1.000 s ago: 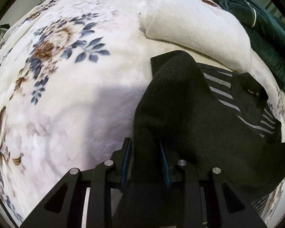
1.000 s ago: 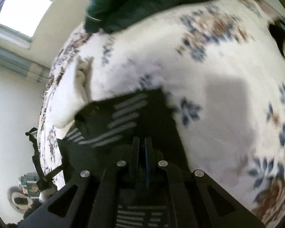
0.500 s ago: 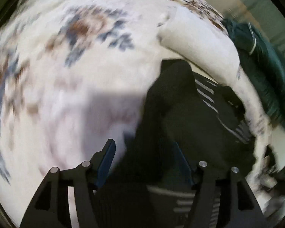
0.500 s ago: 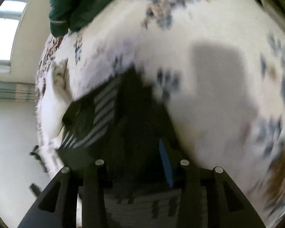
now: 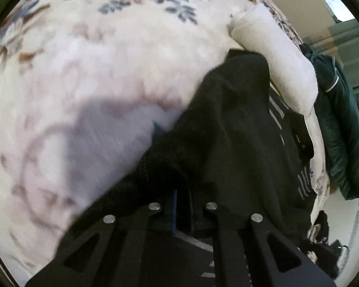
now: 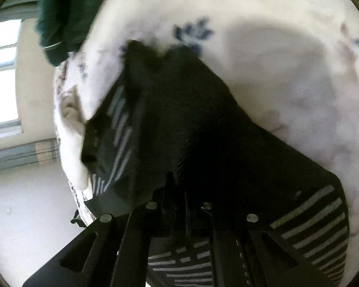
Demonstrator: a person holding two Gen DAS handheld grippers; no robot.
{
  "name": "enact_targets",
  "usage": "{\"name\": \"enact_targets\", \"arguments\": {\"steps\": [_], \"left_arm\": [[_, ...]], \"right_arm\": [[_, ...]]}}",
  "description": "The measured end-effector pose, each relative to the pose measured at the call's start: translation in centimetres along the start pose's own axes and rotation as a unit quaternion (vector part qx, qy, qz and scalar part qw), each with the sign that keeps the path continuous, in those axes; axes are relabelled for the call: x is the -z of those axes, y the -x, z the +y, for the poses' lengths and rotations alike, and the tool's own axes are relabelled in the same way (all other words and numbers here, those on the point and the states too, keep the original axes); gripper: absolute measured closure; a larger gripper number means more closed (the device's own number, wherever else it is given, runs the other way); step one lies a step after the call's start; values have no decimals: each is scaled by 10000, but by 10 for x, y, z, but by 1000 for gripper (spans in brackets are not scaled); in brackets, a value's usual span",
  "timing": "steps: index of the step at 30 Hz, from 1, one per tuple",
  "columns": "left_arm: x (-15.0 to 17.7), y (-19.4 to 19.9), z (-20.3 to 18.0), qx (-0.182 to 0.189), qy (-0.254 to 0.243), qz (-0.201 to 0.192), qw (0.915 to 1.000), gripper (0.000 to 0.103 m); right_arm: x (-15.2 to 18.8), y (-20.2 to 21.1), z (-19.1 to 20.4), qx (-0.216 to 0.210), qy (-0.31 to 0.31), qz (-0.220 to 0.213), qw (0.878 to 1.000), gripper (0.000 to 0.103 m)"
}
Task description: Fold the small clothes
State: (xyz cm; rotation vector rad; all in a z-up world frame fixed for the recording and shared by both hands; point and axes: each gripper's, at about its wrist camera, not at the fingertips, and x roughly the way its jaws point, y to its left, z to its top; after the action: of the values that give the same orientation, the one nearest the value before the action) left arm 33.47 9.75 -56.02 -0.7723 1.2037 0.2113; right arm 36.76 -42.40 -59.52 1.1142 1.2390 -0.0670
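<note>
Left wrist view: the left gripper (image 5: 182,205) has its fingers drawn narrow, pinched on a lifted edge of the one black garment (image 5: 237,129), a dark piece with pale stripes. It lies on the floral bed cover (image 5: 88,71), its far end just below a rolled white towel (image 5: 275,55). One dark green jacket (image 5: 339,119) hangs over the bed's far edge.

Right wrist view: the right gripper (image 6: 177,203) likewise has its fingers close together, and black cloth bunches over them, so it seems to hold the same garment (image 6: 191,119). The fabric rises from the bed cover (image 6: 287,59) toward the camera, striped panels showing on both sides.

By my judgement, the fold is mid-way: both edges are raised, nothing is laid flat yet. I count one garment in hand, one towel, one jacket.
</note>
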Motion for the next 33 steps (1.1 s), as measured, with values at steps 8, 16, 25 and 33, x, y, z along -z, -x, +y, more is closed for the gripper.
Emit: {"name": "enact_targets", "arguments": {"steps": [8,16,25,33], "left_arm": [[-13,5,21,24,15,64,10000,94],[-8,38,15,-492,-652,94,9966,87],[-33,17,-31,-624,-1171,-245,9909,77],[-46,-1,-51,-818,-1717,-316,9812,77]], "right_arm": [[33,-16,10,1038,757,810,9884,94],[26,24,27,1555,1449,611,9752,53],[-29,0,24,2005,1764,361,9630,81],[-9,45,84,1795,2691,-813,9427,96]]}}
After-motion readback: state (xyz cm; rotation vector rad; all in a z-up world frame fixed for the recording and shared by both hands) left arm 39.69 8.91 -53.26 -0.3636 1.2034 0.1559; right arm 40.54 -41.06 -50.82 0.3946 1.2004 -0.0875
